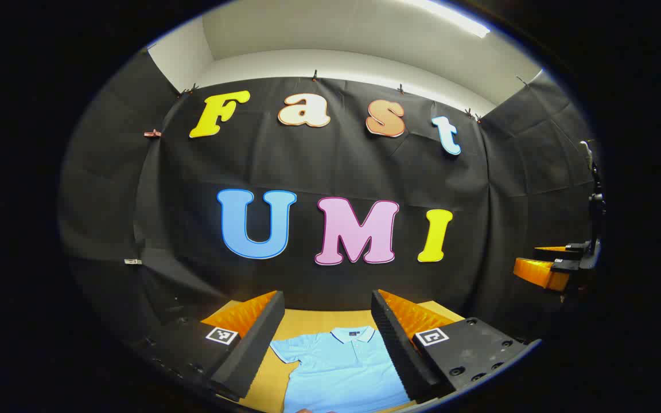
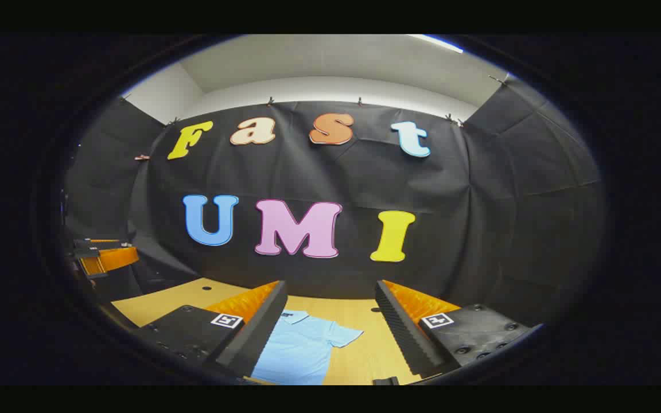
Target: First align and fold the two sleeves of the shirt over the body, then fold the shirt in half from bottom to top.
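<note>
A light blue polo shirt lies flat on the wooden table, collar toward the booth wall, sleeves spread out. In the left gripper view my left gripper hangs open above it, collar and chest showing between the fingers. In the right gripper view the shirt shows with one short sleeve laid out to the side; my right gripper is open above that sleeve, holding nothing. The right gripper also appears far right in the left gripper view, and the left gripper at the far left of the right gripper view.
The table runs back to the black cloth wall. Bare wood lies right of the shirt's sleeve in the right gripper view. A small dark object sits at the near table edge.
</note>
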Demonstrator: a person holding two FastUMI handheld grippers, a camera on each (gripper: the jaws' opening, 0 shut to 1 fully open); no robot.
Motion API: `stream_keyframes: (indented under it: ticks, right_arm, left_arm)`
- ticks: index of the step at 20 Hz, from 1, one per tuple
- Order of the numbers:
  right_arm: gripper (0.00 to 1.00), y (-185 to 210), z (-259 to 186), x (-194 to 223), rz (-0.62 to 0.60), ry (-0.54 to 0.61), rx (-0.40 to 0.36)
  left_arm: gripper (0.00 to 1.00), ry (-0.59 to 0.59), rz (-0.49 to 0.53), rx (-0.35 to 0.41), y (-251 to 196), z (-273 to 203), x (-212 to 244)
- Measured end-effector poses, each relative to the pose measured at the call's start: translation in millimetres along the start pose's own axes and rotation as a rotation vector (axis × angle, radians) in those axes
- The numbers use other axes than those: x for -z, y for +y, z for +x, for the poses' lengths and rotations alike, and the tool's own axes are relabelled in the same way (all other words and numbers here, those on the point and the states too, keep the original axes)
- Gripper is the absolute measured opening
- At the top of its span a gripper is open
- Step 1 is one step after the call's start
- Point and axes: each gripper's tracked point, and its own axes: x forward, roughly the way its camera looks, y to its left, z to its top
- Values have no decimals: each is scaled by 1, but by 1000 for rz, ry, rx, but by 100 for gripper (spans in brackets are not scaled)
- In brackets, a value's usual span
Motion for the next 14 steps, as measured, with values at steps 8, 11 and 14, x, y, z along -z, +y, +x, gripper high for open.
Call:
stream_keyframes:
  ticks: [8,11,14]
  right_arm:
    - [94,-15,11,-2,3,0,21]
    - [94,-10,12,-5,1,-10,21]
    - [97,-2,13,-3,-7,-6,11]
  left_arm:
    - [96,12,-10,-7,2,1,-4]
    - [96,16,-20,-16,12,3,-6]
    - [96,16,-30,-28,21,3,-7]
